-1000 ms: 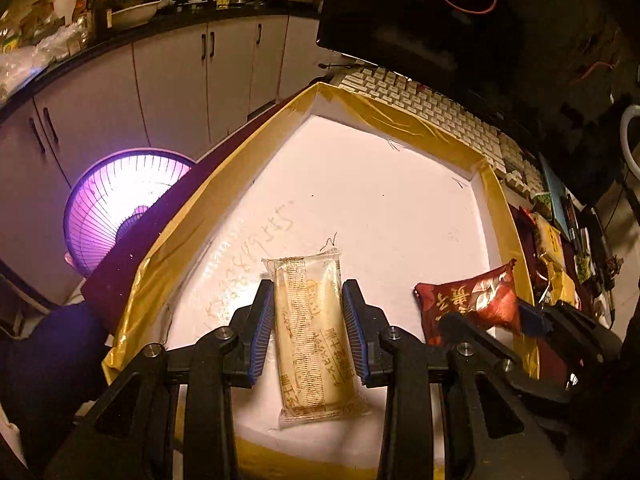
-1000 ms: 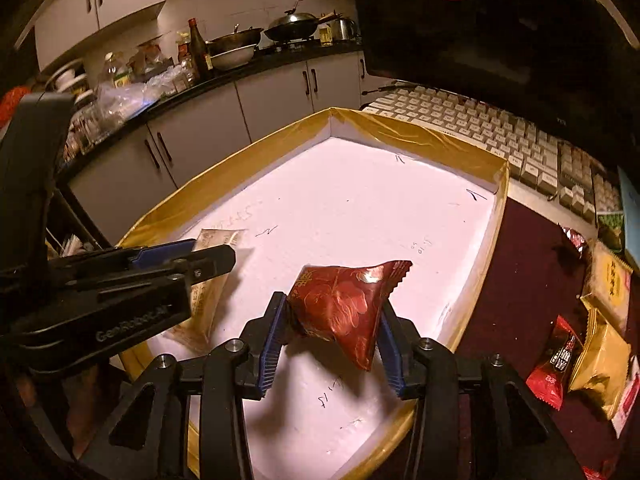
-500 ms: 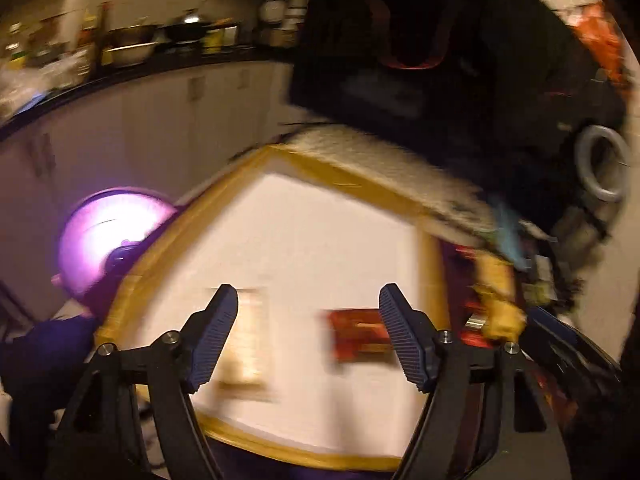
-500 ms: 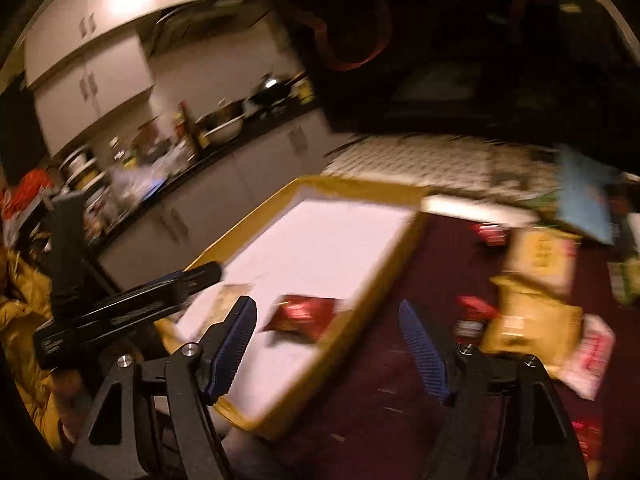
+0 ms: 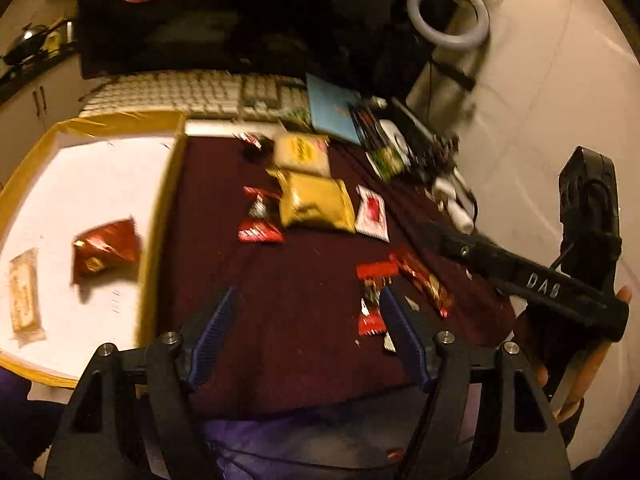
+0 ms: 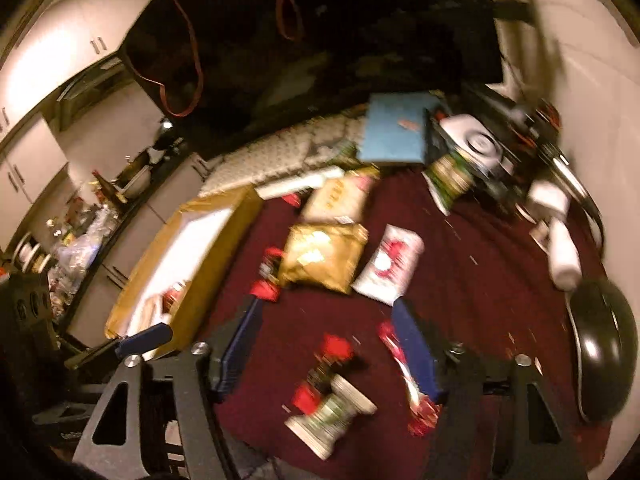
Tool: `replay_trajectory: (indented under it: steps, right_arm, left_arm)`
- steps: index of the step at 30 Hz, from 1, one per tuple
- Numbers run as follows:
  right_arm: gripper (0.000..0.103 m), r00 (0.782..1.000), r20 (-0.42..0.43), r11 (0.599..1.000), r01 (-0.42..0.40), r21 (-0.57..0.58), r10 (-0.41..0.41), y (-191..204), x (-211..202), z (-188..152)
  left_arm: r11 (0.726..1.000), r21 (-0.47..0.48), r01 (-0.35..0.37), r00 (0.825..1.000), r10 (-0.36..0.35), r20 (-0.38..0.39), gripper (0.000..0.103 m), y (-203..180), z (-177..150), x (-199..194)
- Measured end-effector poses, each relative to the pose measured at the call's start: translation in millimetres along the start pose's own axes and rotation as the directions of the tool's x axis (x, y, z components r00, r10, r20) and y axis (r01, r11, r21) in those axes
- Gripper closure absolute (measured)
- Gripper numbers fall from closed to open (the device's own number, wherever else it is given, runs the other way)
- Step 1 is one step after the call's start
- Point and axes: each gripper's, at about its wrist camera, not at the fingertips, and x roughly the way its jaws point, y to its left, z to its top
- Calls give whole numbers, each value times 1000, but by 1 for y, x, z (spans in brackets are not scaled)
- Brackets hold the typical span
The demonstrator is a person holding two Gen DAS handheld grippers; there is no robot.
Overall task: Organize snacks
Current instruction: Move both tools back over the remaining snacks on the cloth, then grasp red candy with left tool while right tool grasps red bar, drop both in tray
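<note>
Left tool (image 5: 306,318) wide, empty; right tool (image 6: 326,346) wide, empty, just narrowing, over snacks (image 6: 320,256) on tabletop (image 5: 304,272). Red pouch (image 5: 106,250) in tray (image 5: 160,208).

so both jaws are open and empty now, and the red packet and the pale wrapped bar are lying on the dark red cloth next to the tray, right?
Not quite. The red packet and the pale wrapped bar lie inside the tray, on its white floor, not on the dark red cloth; the left wrist view shows it. The rest holds: the left gripper and right gripper have open, empty jaws.
</note>
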Motion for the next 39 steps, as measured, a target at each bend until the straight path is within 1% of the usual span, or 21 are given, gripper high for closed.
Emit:
replay_trajectory:
  steps: [1, 3, 4, 7, 8, 9, 11, 12, 13, 15, 18, 21, 23, 26, 27, 28, 29, 30, 32, 35, 39]
  right_arm:
    - [42, 1000, -11, 1000, 13, 0, -13, -3, 1, -4]
    - [47, 997, -49, 998, 57, -8, -57, -8, 7, -13]
    - [52, 995, -63, 997, 75, -15, -76, -11, 9, -17]
    - [55, 986, -104, 992, 129, -20, -130, -22, 20, -23]
    - [56, 983, -99, 987, 157, -18, -158, -25, 21, -24]
    - [61, 978, -104, 984, 177, -25, -178, -26, 23, -25]
    - [65, 978, -115, 984, 170, -48, -175, -25, 27, -26]
    - [74, 975, -109, 979, 186, -80, -194, -22, 29, -26]
    - [76, 973, -109, 975, 193, -105, -205, -18, 30, -26]
    - [76, 973, -102, 973, 191, -128, -205, -13, 31, -24]
    - [76, 984, -58, 980, 163, -117, -171, -13, 22, -14]
    - [76, 990, 20, 988, 138, -62, -137, -19, 7, -1]
    - [76, 990, 46, 991, 132, -36, -130, -21, 5, 7]
    - [76, 990, 58, 991, 132, -11, -131, -22, 9, 15]
    - [76, 990, 58, 991, 132, -11, -131, -22, 10, 16]
    - [76, 990, 56, 991, 132, -8, -132, -21, 12, 17]
    - [76, 990, 50, 992, 129, -5, -128, -20, 15, 18]
    - [76, 992, 42, 993, 121, -10, -120, -18, 18, 18]
    - [76, 993, 40, 993, 115, -22, -114, -15, 20, 18]
    - [76, 994, 46, 994, 104, -25, -103, -13, 22, 17]
    - [76, 995, 61, 996, 77, -34, -75, -4, 22, 17]
  left_arm:
    - [1000, 2, -7, 1000, 7, -5, 30, -3, -1, 2]
    - [1000, 17, -4, 1000, 4, -10, 30, -8, -6, 2]
    - [1000, 30, -5, 1000, 5, -17, 30, -10, -8, 3]
    - [998, 67, -17, 999, 19, -32, 30, -18, -13, 7]
    - [997, 79, -20, 999, 23, -33, 30, -21, -13, 7]
    - [996, 87, -23, 999, 26, -37, 30, -23, -12, 10]
    - [996, 93, -16, 998, 21, -54, 30, -26, -10, 18]
    - [996, 87, -7, 998, 13, -67, 30, -27, -9, 23]
    - [997, 82, 3, 997, 3, -73, 30, -27, -9, 26]
    - [996, 86, 11, 996, -4, -84, 30, -30, -8, 31]
    - [996, 70, 59, 993, -51, -102, 30, -34, -3, 40]
    - [995, 95, 41, 992, -29, -123, 30, -43, 3, 57]
    - [995, 91, 43, 989, -30, -144, 30, -46, 6, 66]
    - [995, 97, 39, 987, -23, -160, 40, -52, 9, 80]
    - [994, 105, 26, 986, -9, -166, 49, -53, 10, 84]
    - [994, 106, 13, 985, 5, -171, 61, -55, 10, 89]
    - [994, 108, 11, 984, 8, -178, 66, -55, 10, 91]
    - [992, 127, -8, 986, 29, -163, 77, -56, 9, 91]
    - [989, 145, -13, 988, 35, -149, 80, -56, 7, 90]
    - [993, 118, 4, 991, 11, -131, 81, -44, 6, 85]
    - [999, 13, 53, 996, -52, -72, 81, -19, 13, 68]
